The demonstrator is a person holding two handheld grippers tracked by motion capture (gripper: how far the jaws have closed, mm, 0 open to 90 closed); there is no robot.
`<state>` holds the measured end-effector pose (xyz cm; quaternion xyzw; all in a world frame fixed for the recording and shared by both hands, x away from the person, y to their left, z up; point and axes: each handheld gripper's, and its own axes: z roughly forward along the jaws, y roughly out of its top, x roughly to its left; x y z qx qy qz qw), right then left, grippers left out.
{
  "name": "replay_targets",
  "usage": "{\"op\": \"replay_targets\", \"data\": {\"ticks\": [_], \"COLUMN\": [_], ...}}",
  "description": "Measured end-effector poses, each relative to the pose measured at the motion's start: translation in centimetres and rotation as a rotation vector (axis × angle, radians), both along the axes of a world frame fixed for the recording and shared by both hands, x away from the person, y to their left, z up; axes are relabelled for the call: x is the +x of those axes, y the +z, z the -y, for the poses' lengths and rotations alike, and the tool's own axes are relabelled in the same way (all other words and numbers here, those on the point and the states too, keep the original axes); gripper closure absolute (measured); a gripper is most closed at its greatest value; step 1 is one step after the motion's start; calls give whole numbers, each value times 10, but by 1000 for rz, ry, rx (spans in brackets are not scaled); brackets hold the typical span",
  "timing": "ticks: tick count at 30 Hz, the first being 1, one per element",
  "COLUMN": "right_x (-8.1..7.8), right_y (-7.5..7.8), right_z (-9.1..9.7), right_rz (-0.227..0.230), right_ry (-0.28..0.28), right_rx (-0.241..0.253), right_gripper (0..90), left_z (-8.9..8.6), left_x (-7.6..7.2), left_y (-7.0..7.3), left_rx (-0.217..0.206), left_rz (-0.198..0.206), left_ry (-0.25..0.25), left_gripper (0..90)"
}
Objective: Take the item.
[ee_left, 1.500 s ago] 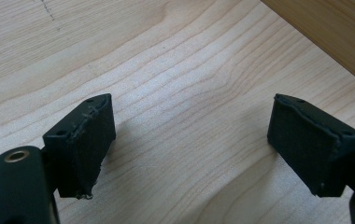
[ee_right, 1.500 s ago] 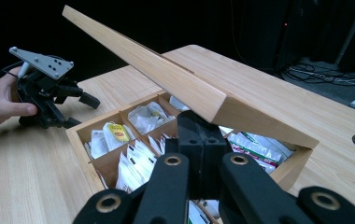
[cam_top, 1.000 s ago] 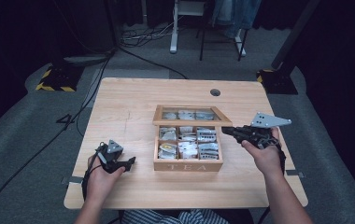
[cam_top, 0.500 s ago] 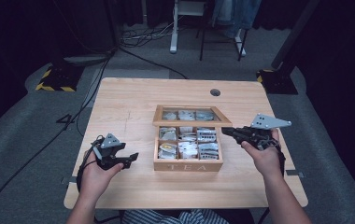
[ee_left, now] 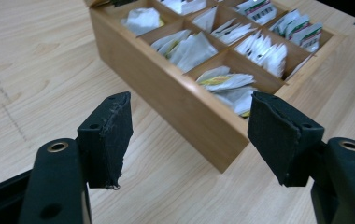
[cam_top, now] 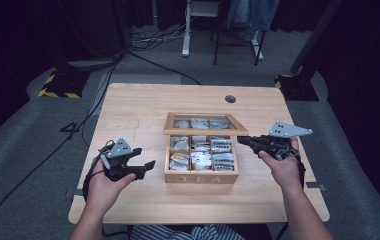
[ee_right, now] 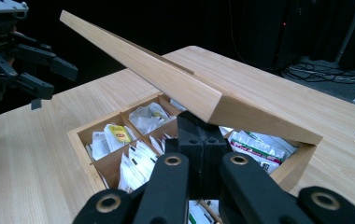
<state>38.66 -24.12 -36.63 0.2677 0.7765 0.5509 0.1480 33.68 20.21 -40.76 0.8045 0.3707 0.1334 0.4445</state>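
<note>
A wooden tea box (cam_top: 201, 176) stands near the middle of the desk (cam_top: 143, 107), with "TEA" on its front wall. Its compartments hold tea bags (cam_top: 200, 161) in paper sleeves, white ones with some yellow and green print. The lid (cam_top: 205, 131) is raised on the far side and slopes up over the back row.

The right tool (cam_top: 242, 140) is at the right end of the box, its jaws pressed together under the front edge of the lid and propping it up. In the right gripper view the closed jaws sit right beneath the lid's (ee_right: 175, 86) corner, the wood resting on their tips, with the open compartments below.

The left tool (cam_top: 148, 167) is held above the desk just left of the box, pointing toward it and not touching it. Its jaws stand apart with nothing between them; they have just been opening. In the left gripper view the two black pads (ee_left: 108, 135) frame the box's near corner (ee_left: 222, 161) and the tea bags (ee_left: 227, 84) in the nearest compartment
</note>
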Motion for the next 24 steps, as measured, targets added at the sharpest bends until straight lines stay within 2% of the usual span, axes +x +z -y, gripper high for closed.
{"op": "replay_targets", "data": {"ticks": [6, 8, 13, 15, 18, 19, 24], "right_x": [0, 0, 0, 0, 0, 0, 1], "right_y": [0, 0, 0, 0, 0, 0, 1], "right_z": [0, 0, 0, 0, 0, 0, 0], "right_rz": [2, 2, -1, -7, -16, -15, -9], "right_ry": [3, 2, 3, 9, 12, 13, 12], "right_rx": [-1, -1, 2, 12, 21, 20, 22], "right_gripper": [900, 900, 900, 900, 900, 900, 900], "left_z": [15, 25, 52, 59, 70, 72, 90], "left_x": [-1, -1, 3, 5, 6, 6, 7], "left_y": [4, 5, 8, 9, 10, 11, 11], "left_rx": [21, 11, 27, 29, 16, 24, 10], "left_rz": [15, 3, 22, 20, 26, 36, 25], "left_ry": [-40, -61, -144, -150, -170, -174, -217], "left_gripper": [316, 316, 319, 319, 321, 321, 320]}}
